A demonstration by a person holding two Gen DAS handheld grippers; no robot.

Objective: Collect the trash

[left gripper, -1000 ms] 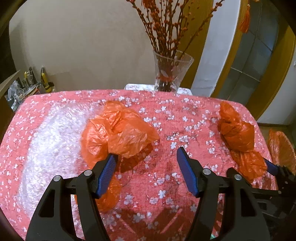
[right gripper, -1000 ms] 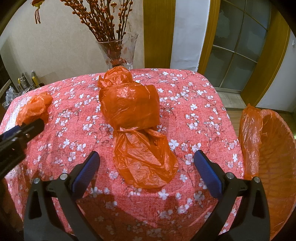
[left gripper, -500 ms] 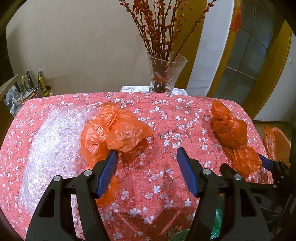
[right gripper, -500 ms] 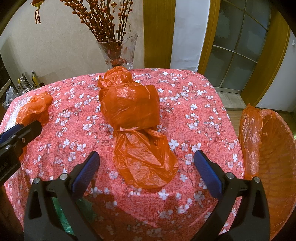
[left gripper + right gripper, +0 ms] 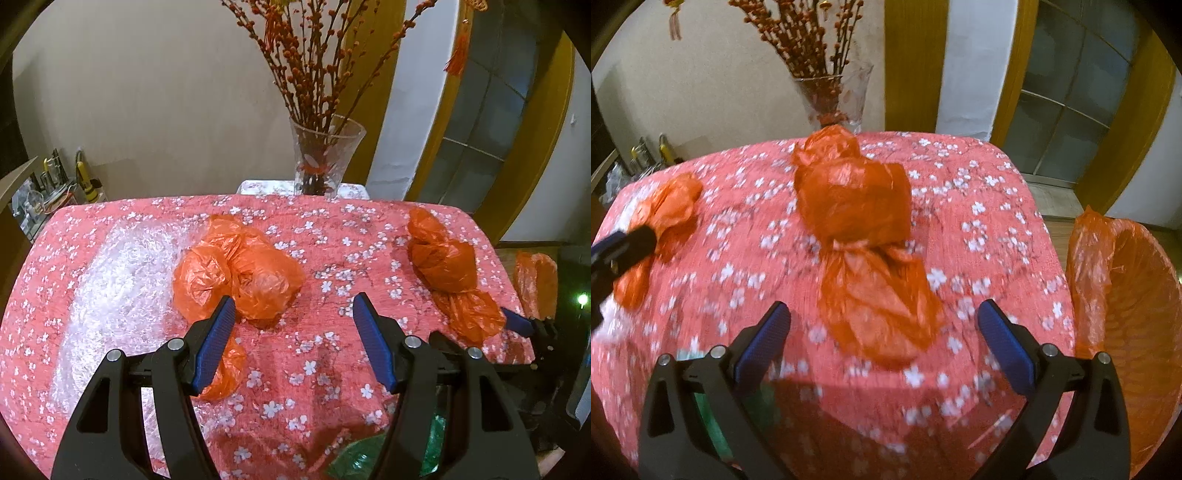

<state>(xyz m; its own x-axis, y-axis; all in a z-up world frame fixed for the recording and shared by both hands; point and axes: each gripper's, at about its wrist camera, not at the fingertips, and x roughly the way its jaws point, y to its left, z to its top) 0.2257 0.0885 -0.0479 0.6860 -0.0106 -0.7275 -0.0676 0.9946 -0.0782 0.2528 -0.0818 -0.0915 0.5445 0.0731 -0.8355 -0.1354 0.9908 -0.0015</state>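
Two orange bags [image 5: 236, 273] [image 5: 443, 266] lie on the table [image 5: 332, 362]; one vase [image 5: 325, 158] behind it, one bin [image 5: 1126, 332] beside it.

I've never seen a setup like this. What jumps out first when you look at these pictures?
Two crumpled orange plastic bags lie on a red tablecloth scattered with white blossoms: the left bag ahead of the left gripper, the right bag ahead of the right gripper, both with jaws open and empty. Behind stands a glass vase of red-berried branches, and an orange-lined bin waits past the table's right edge.
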